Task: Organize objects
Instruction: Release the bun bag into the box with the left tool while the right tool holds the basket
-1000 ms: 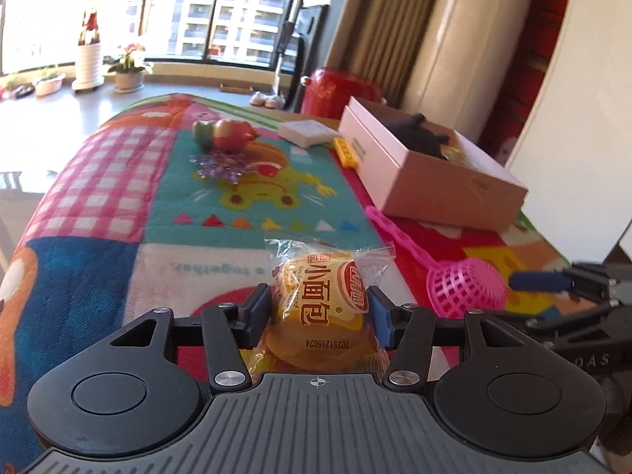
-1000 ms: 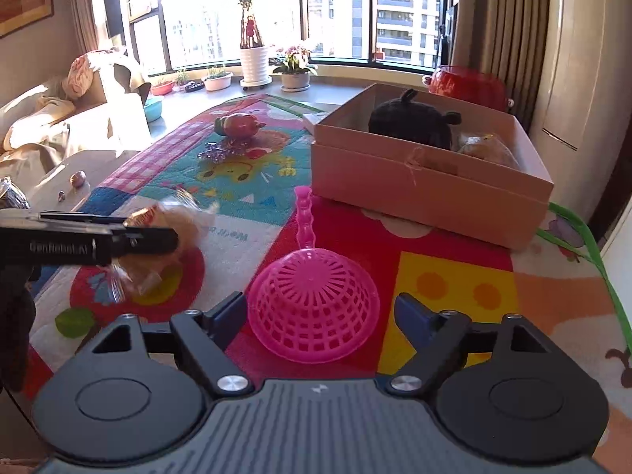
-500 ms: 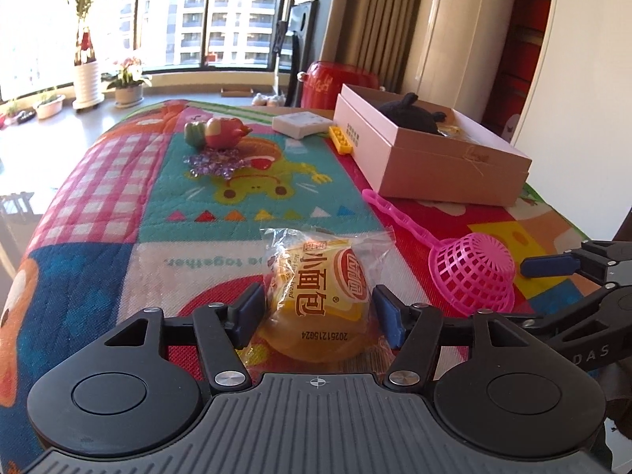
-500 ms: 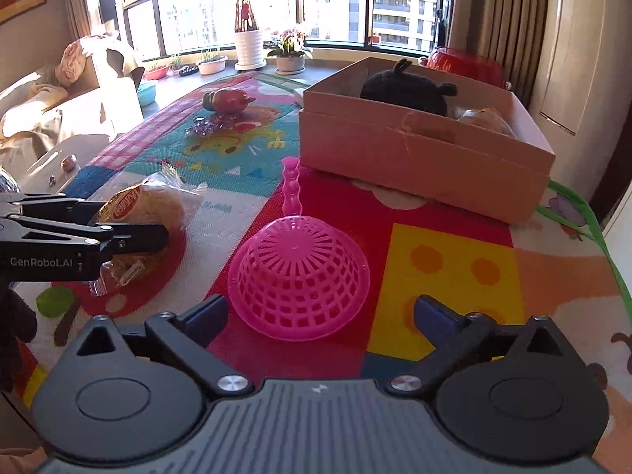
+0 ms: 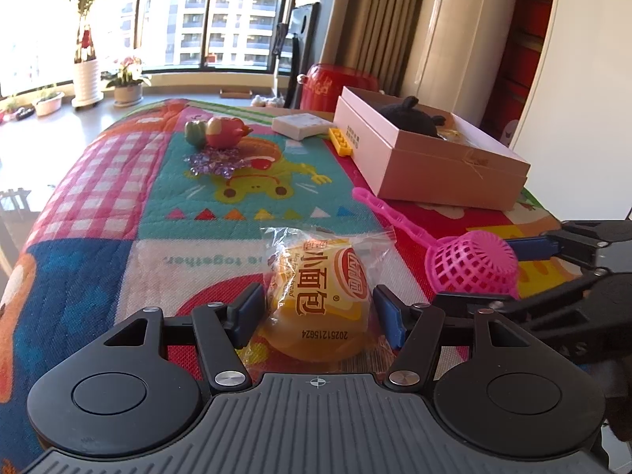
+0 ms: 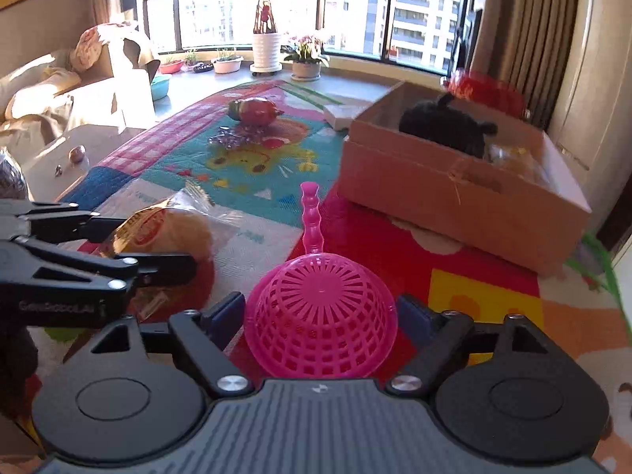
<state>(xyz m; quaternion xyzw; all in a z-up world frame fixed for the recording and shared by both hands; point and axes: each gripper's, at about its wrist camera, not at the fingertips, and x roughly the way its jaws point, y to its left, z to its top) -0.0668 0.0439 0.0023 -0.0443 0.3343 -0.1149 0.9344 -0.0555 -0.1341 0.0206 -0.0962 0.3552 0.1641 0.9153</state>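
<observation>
A wrapped yellow bun (image 5: 318, 300) lies on the colourful play mat (image 5: 118, 181), between the fingers of my left gripper (image 5: 318, 312); the jaws stand a little off its sides, so the gripper is open. The bun also shows in the right wrist view (image 6: 166, 229). A pink mesh strainer (image 6: 320, 316) lies dome up between the fingers of my right gripper (image 6: 322, 320), which is open around it with small gaps; it also shows in the left wrist view (image 5: 472, 266). An open cardboard box (image 5: 434, 158) holds a black plush toy (image 5: 410, 118).
Toy fruit (image 5: 221, 132), a purple trinket (image 5: 215, 162), a white flat box (image 5: 302, 125) and a yellow brick (image 5: 340, 141) lie at the mat's far end. A red pot (image 5: 339, 85) stands behind the box. A sofa (image 6: 59, 94) is at the left.
My left gripper has opened off the bun, which now rests on the mat. My right gripper has moved forward around the pink strainer and narrowed its jaws.
</observation>
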